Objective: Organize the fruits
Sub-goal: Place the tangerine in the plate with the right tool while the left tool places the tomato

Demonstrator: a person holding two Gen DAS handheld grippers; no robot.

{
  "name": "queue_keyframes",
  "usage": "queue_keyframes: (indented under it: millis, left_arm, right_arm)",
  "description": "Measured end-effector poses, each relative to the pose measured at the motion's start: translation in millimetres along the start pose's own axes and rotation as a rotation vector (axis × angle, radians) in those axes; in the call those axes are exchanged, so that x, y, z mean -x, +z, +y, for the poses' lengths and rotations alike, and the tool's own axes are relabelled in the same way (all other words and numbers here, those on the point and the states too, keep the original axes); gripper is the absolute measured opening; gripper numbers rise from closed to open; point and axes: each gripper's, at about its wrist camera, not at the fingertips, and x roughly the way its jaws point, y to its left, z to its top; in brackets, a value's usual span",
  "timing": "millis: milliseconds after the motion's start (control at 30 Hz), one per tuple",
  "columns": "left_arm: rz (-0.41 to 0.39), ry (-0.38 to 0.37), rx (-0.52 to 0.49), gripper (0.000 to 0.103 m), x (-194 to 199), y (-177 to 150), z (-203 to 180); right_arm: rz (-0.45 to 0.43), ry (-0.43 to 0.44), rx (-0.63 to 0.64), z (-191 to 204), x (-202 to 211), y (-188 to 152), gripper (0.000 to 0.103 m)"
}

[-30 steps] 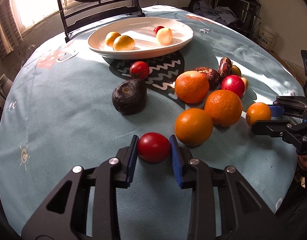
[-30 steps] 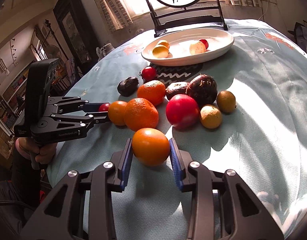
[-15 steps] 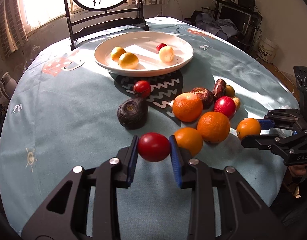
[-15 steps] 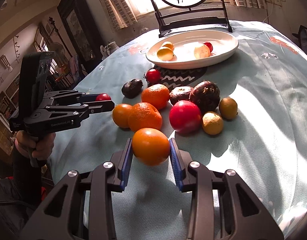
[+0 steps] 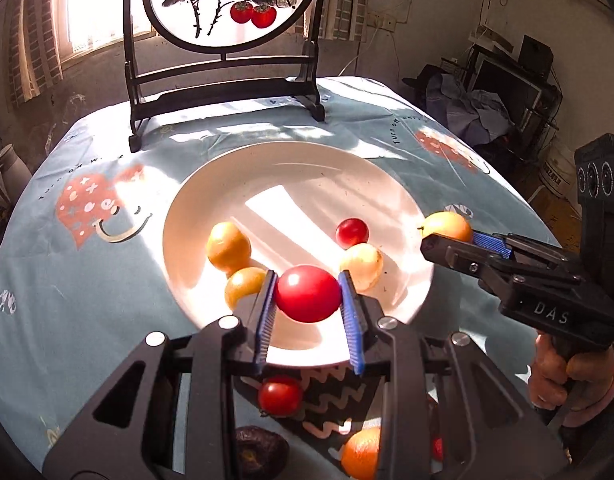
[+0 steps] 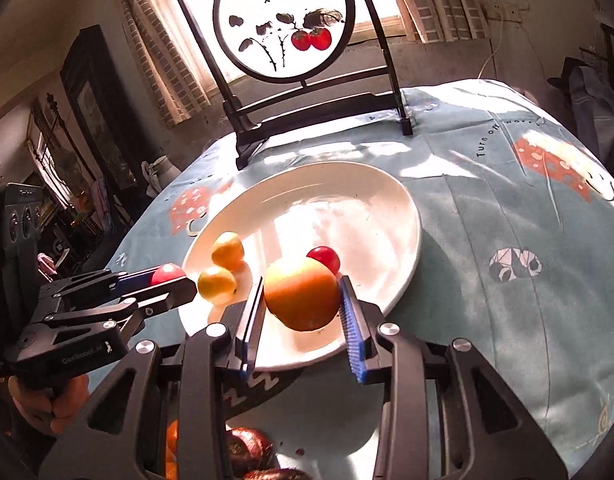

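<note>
Left gripper [image 5: 308,294] pinches a red tomato [image 5: 307,293] above the plate [image 5: 291,172]. Right gripper [image 6: 303,300] pinches an orange [image 6: 301,298]. Only the left view shows a pale fruit [image 5: 362,265].

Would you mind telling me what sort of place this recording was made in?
Probably a lived-in home: a round table under a printed tablecloth, a decorative painted screen by a curtained window, and a dark wooden cabinet.

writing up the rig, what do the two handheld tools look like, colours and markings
Both look alike: matte black angular frames with triangular cut-outs, silver bolt heads, and ribbed blue pads lining the fingers. The left tool carries small white lettering on its side in the right wrist view. The right tool reads "DAS" in the left wrist view, with three round dials on its black rear block.
</note>
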Motion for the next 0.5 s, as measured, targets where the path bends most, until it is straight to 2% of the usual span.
queue_keyframes:
  millis: [133, 267, 300, 333, 367, 400, 500]
  left_arm:
    - [0.072, 0.048, -0.018, 0.031, -36.6, 14.1, -4.9]
    - [0.119, 0.071, -0.019, 0.032, -52.4, 15.8, -5.8]
    - [0.120, 0.084, -0.020, 0.038, -51.9, 15.5, -6.8]
    - [0.109, 0.094, -0.023, 0.048, -48.2, 14.9, -8.1]
    - [0.083, 0.118, -0.025, 0.068, -41.6, 13.9, -9.6]
    - [0.050, 0.156, -0.026, 0.078, -33.3, 12.6, -10.4]
    - [0.004, 0.175, -0.046, 0.084, -9.2, 5.0, -14.2]
  right_arm:
    - [0.065, -0.032, -0.008, -17.1, -32.9, 7.1, 0.037]
    - [0.098, -0.030, 0.001, -21.0, -42.3, 7.8, 0.039]
    - [0.096, -0.018, 0.005, -20.3, -40.4, 7.8, 0.046]
    - [0.090, -0.015, 0.002, -19.7, -36.6, 7.7, 0.047]
    - [0.082, -0.009, 0.001, -18.9, -31.9, 8.1, 0.051]
    - [0.071, 0.002, 0.001, -17.7, -25.8, 8.6, 0.052]
    - [0.030, 0.022, 0.020, -12.3, -4.8, 4.9, 0.053]
